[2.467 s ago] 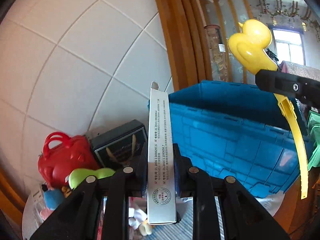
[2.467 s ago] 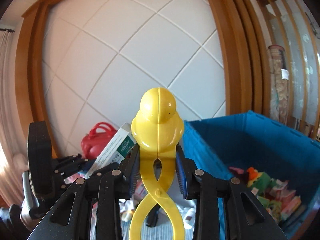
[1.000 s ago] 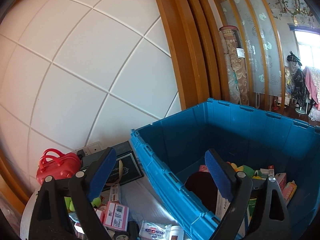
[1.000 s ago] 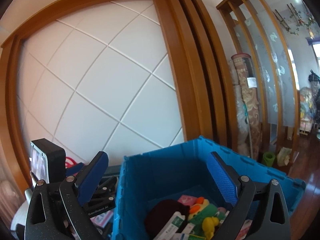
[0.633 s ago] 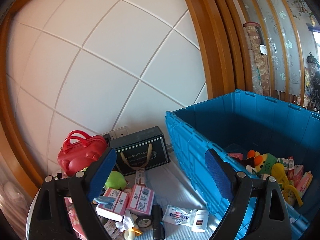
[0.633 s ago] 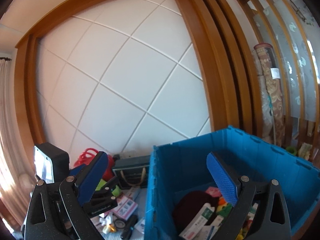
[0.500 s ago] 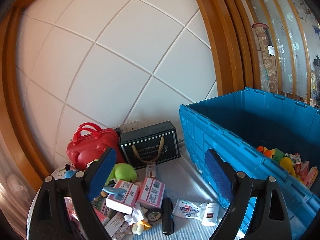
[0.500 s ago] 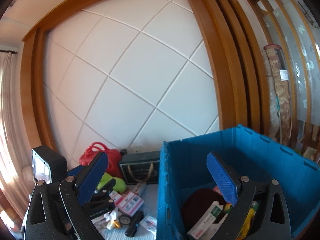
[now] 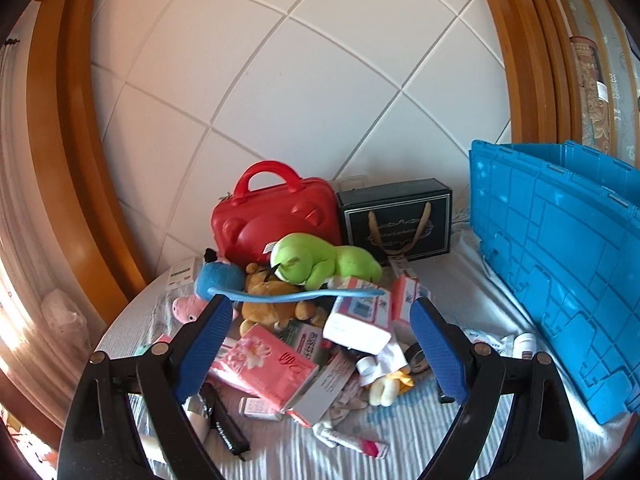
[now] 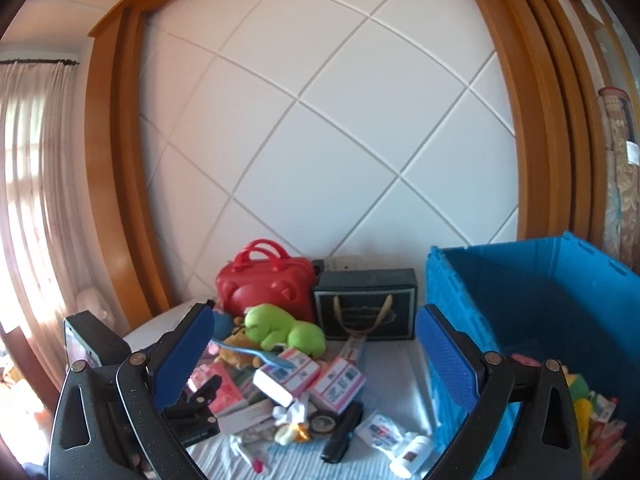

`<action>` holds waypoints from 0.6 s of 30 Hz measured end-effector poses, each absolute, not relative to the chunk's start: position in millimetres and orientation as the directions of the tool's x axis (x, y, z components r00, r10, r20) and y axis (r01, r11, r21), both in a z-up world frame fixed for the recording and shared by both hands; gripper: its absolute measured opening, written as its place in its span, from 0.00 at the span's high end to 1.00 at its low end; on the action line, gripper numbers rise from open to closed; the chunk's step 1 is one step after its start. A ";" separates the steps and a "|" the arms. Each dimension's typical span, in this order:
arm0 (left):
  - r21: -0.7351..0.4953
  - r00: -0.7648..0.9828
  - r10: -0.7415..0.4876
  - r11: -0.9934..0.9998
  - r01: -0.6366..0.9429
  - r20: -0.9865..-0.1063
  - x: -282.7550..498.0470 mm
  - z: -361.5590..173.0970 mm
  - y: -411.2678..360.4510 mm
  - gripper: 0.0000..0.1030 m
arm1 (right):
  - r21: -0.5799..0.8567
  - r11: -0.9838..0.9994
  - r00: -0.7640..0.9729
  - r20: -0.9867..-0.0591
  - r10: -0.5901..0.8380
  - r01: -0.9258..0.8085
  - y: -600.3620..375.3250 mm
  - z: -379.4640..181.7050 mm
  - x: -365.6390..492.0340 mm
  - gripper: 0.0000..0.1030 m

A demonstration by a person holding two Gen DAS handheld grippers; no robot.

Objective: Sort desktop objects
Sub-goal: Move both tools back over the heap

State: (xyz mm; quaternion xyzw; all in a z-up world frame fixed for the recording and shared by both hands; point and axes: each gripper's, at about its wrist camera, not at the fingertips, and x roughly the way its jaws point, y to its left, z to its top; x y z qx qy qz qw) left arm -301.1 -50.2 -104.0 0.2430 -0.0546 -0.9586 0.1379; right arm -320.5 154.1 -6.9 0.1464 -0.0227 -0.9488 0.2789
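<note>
A pile of loose objects lies on the striped cloth: a green plush [image 9: 324, 260], a brown plush [image 9: 272, 304], a blue shoehorn [image 9: 296, 294], a pink tissue pack [image 9: 264, 364] and pink-and-white boxes [image 9: 360, 316]. My left gripper [image 9: 320, 352] is open and empty, above the near side of the pile. My right gripper [image 10: 316, 364] is open and empty, higher and further back; it sees the green plush [image 10: 280, 328], a white bottle [image 10: 412, 452] and the left gripper's body [image 10: 92, 348] at the left. The blue crate [image 10: 532, 304] stands at the right with toys [image 10: 580, 396] inside.
A red toy case [image 9: 272, 216] and a dark gift box [image 9: 396, 220] stand against the white tiled wall behind the pile. The crate's side [image 9: 560, 264] walls off the right. A black pen-like stick [image 10: 344, 432] and a tape roll [image 10: 324, 420] lie near the front.
Both grippers let go of the white box and the yellow duck tongs over the crate. Both swung left, back to the pile, and stay open.
</note>
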 end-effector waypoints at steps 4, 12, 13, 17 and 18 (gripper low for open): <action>0.186 -0.820 -0.318 -0.948 0.259 -0.477 -291.8 -116.3 -95.0 0.11 | 0.143 -0.827 -0.768 -0.313 -0.559 0.544 111.6 -25.2 -323.1 0.01; 0.198 -0.791 -0.342 -0.940 0.280 -0.507 -278.2 -134.5 -158.7 0.11 | 0.165 -0.814 -0.721 -0.389 -0.573 0.557 45.8 -61.8 -316.5 0.01; 0.198 -0.789 -0.343 -0.939 0.280 -0.511 -277.3 -137.0 -164.1 0.11 | 0.160 -0.815 -0.719 -0.398 -0.570 0.557 40.2 -66.2 -314.2 0.01; 0.205 -0.777 -0.356 -0.935 0.291 -0.520 -268.0 -144.0 -172.8 0.12 | 0.134 -0.809 -0.704 -0.426 -0.568 0.572 26.1 -78.4 -305.1 0.01; 0.211 -0.776 -0.365 -0.931 0.299 -0.515 -262.7 -145.3 -173.3 0.11 | 0.124 -0.804 -0.699 -0.429 -0.572 0.581 23.5 -81.3 -302.4 0.01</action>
